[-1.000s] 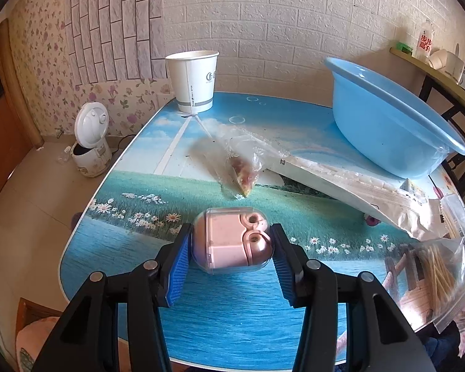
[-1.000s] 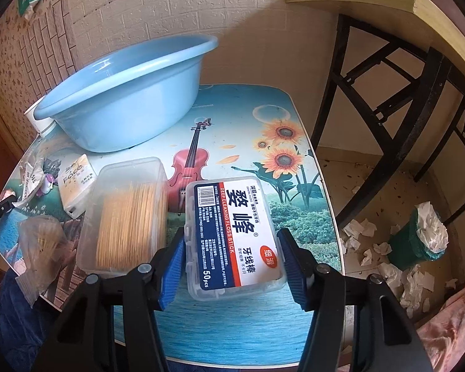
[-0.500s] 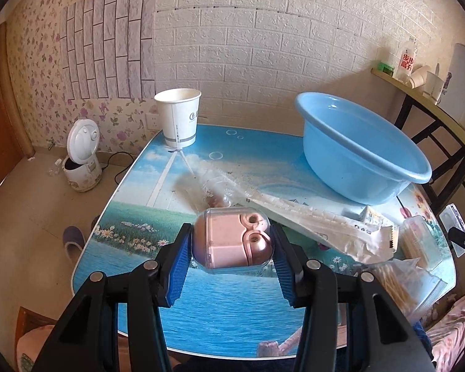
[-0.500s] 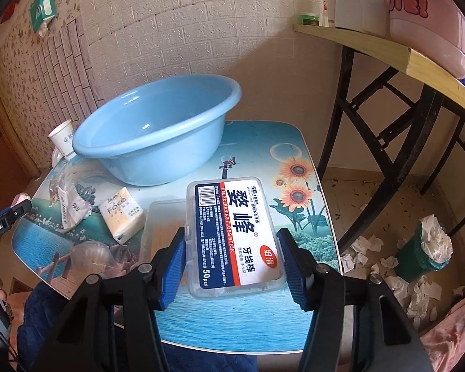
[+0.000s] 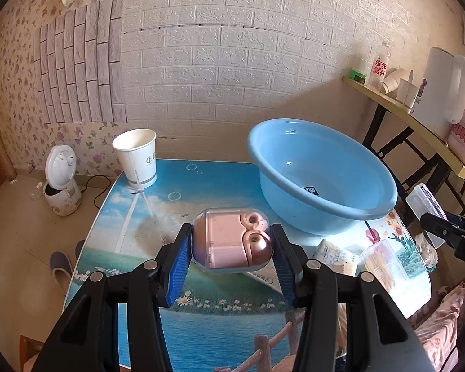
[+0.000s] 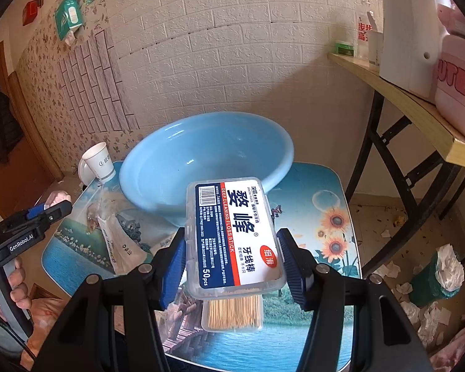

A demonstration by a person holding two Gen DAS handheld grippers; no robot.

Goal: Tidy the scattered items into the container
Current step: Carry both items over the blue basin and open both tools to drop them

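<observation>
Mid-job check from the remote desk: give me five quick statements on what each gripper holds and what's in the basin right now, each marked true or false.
1. The left gripper is shut on the pink case. True.
2. The right gripper is open and holds nothing. False: it is shut on the floss stick box.
3. The blue basin already holds the floss stick box. False: no scattered item lies in it; only a small sticker shows inside.
4. The paper cup stands upright on the table. True.
5. The toothpick box sits inside the basin. False: it lies on the table, below the held floss stick box.
</observation>
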